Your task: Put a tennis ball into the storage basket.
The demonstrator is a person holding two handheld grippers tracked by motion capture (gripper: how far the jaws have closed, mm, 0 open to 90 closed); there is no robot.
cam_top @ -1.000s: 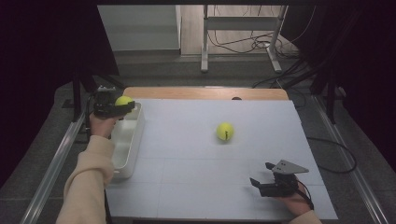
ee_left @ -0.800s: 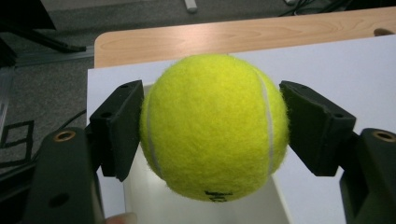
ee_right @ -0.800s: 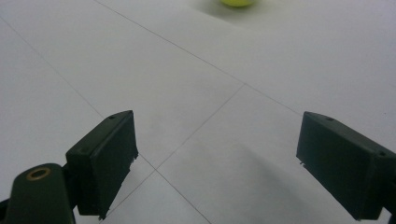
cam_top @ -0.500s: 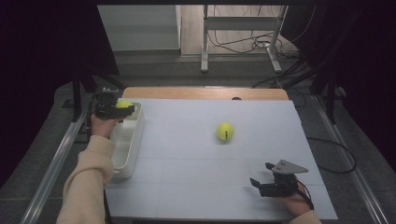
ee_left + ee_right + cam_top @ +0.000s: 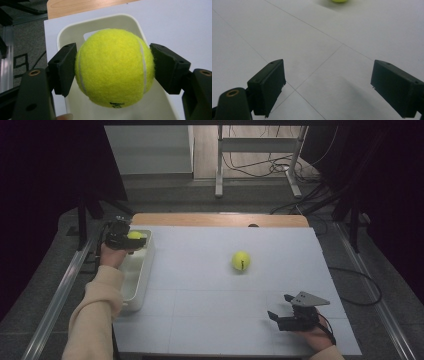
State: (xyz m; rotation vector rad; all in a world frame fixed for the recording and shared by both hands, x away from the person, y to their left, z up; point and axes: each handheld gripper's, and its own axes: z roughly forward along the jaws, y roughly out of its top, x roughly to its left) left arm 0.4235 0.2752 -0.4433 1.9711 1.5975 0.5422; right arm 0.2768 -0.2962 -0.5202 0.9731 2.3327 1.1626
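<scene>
1. Tennis ball, yellow-green, held. Your left gripper's two black jaws press against its opposite sides, and it hangs above the far end of the bin; in the high view it shows as a small yellow spot at the table's left edge.
2. Left gripper, pinching that ball. Your left hand holds it over the bin's far end, with the cream sleeve running back toward the bottom of the high view.
3. White bin, long and narrow, lying along the left edge of the white table surface. In the left gripper view its rounded far wall, with a handle cutout, sits directly behind the held ball.
4. Second tennis ball, loose, resting on the table near its middle, well apart from both grippers. The right gripper view catches only its lower edge at the top of the frame.
5. Right gripper, jaws spread wide with nothing between them. It sits low over the near right part of the table, held by your right hand, with a grey three-cornered plate on top.
</scene>
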